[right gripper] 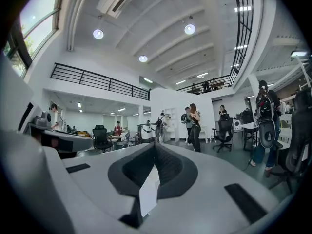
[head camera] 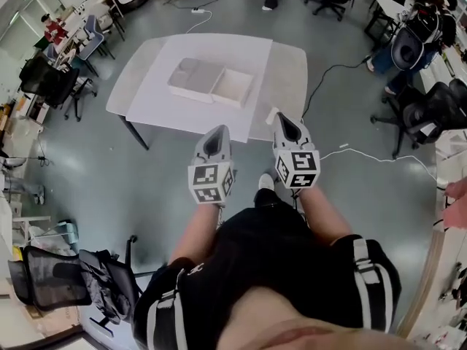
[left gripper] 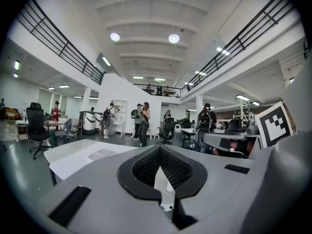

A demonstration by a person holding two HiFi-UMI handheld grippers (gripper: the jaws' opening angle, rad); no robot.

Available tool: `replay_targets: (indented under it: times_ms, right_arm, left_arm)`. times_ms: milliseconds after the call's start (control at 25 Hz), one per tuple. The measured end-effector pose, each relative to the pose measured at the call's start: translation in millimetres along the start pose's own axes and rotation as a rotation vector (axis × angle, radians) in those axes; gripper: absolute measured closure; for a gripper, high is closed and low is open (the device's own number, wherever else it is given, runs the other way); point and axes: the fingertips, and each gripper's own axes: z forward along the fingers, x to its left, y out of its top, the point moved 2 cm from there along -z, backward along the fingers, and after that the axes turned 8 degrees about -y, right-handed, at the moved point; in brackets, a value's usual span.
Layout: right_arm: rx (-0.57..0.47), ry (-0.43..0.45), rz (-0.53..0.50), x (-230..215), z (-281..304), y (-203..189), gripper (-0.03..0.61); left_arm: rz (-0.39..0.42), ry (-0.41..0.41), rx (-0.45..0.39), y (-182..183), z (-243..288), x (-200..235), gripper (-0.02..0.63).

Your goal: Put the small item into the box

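A white table (head camera: 153,93) stands ahead of me, and it also shows low at the left in the left gripper view (left gripper: 73,157). On it lies a flat white box (head camera: 235,86), open, with its grey lid (head camera: 191,77) beside it on the left. A small white item (head camera: 271,114) sits at the table's near edge, just by my right gripper's tip. My left gripper (head camera: 219,130) (left gripper: 159,149) and right gripper (head camera: 283,118) (right gripper: 155,145) hang side by side short of the table, pointing level. Both are shut with nothing held.
Black office chairs (head camera: 427,111) and a person (head camera: 398,57) are at the right. A cable (head camera: 379,155) runs over the grey floor. More chairs (head camera: 51,82) stand at the left, and a cart with bags (head camera: 69,279) at lower left. People (right gripper: 195,123) stand far off.
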Motion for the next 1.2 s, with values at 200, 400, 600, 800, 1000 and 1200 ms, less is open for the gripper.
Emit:
replay_targets:
  times_ms: [200,400,600,800,1000,1200]
  right_arm:
    - [0.044,-0.017,0.014,-28.0,59.0,-2.8,0.566]
    - [0.090,-0.024,0.034,-58.8,114.1,-10.1,0.566]
    - [0.114,-0.012,0.034,-89.3,172.6,-14.9,0.566]
    - [0.124,0.000,0.035,-119.6,221.9,-16.3,0.566]
    - [0.162,-0.012,0.049,-146.7,249.5,-24.5,0.566]
    - [0.184,-0.032,0.069,-143.9,265.4,-28.9,0.566]
  left_arm:
    - [-0.022,-0.036,0.033,4.2,69.8,17.8,0.609]
    - [-0.034,-0.058,0.079,5.4,136.4,30.3,0.609]
    - [-0.028,-0.059,0.091,15.6,205.8,48.5,0.609]
    - [-0.008,-0.076,0.117,24.0,273.7,56.8,0.609]
    - [-0.002,-0.090,0.146,26.8,312.9,54.9,0.609]
    - [-0.002,-0.114,0.159,26.0,332.2,73.1,0.609]
